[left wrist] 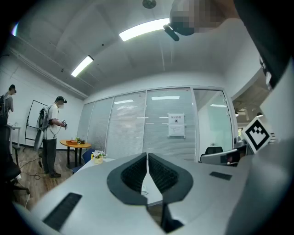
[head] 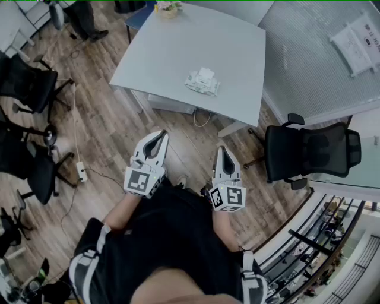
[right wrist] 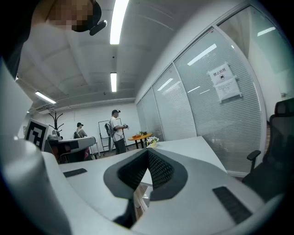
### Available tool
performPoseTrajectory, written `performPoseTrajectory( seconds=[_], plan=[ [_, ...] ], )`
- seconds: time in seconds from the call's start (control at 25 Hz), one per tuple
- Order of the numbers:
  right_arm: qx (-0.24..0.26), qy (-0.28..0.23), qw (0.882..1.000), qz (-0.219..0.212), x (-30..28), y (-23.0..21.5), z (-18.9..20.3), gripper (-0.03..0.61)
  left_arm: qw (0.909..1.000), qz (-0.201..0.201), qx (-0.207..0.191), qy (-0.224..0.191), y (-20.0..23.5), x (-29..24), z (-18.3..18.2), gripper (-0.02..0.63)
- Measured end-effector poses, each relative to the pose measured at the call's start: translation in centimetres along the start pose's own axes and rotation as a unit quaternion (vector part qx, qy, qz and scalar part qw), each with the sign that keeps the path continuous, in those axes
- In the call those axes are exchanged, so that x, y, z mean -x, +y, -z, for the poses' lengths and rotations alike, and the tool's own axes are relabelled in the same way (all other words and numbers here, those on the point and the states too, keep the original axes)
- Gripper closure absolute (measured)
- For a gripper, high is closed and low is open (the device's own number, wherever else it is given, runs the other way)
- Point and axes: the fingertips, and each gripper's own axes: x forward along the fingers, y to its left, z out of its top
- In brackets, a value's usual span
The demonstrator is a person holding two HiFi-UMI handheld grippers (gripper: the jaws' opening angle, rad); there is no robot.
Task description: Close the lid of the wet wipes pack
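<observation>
The wet wipes pack (head: 203,82) lies on the white table (head: 172,53), its lid standing up. Both grippers are held close to the person's body, well short of the table. My left gripper (head: 159,136) is shut with nothing between its jaws, and so is my right gripper (head: 224,151). In the left gripper view the closed left gripper (left wrist: 147,156) points level at the table and a sliver of the pack (left wrist: 145,189) shows between the pads. In the right gripper view the shut right gripper (right wrist: 148,153) points at the table's edge (right wrist: 183,146).
A black office chair (head: 309,151) stands right of the table, more chairs (head: 27,83) at the left. A power strip with cable (head: 81,172) lies on the wood floor. A flower pot (head: 168,8) sits at the table's far end. People stand by a round table (left wrist: 73,144). A glass wall (left wrist: 156,128) runs behind.
</observation>
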Motion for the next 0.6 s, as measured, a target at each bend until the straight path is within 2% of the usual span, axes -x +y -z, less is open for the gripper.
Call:
performPoseTrajectory(
  seconds=[0.36,0.52,0.56,0.6],
  plan=[
    [0.0,0.001,1.0,-0.003,-0.8,0.1,-0.2,0.557,1.0,0.0,0.001,0.001,0.5,-0.5,-0.1,0.581],
    [-0.014,-0.014,1.0,0.006,-1.0,0.0,-0.5,0.555,1.0,0.001,0.002,0.001,0.8,-0.4,0.0,0.581],
    [-0.017,-0.017,1.0,0.006,-1.1,0.0,-0.5,0.55,1.0,0.001,0.002,0.002,1.0,-0.4,0.1,0.581],
    [-0.019,-0.017,1.0,0.007,-1.3,-0.1,-0.5,0.507,1.0,0.001,0.002,0.003,1.1,-0.5,0.1,0.581]
  ],
)
